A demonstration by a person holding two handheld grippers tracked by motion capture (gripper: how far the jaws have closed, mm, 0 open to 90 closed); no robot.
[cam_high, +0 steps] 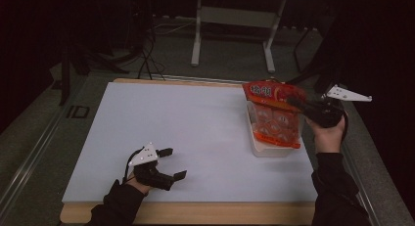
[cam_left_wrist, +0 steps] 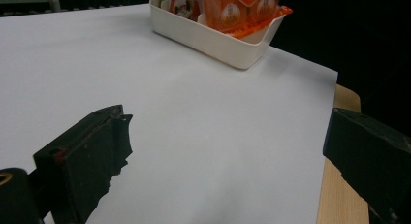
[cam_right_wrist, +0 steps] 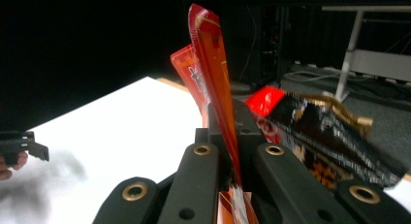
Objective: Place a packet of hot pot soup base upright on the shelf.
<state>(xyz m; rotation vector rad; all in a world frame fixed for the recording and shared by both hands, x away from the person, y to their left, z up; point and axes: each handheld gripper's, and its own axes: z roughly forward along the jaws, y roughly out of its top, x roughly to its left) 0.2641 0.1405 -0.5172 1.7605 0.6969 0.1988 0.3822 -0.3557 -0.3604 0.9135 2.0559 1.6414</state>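
An orange snack packet (cam_high: 274,113) with round pieces showing through it stands in a white bin (cam_high: 266,150) at the table's right side. My right gripper (cam_high: 295,101) is shut on the packet's top edge and comes in from the right. In the right gripper view the thin orange packet (cam_right_wrist: 213,64) rises from between the closed jaws of the right gripper (cam_right_wrist: 231,118). My left gripper (cam_high: 175,163) stands open near the front left, low over the white sheet, with nothing in it. The left gripper view has its jaws wide apart and the bin (cam_left_wrist: 213,40) and the packet (cam_left_wrist: 242,10) ahead.
A white sheet (cam_high: 186,133) covers the wooden table (cam_high: 195,212). A second packet (cam_left_wrist: 184,3) sits in the bin, and a dark packet with a red end (cam_right_wrist: 315,127) lies beside my right jaws. A white desk frame (cam_high: 235,20) stands on the floor behind.
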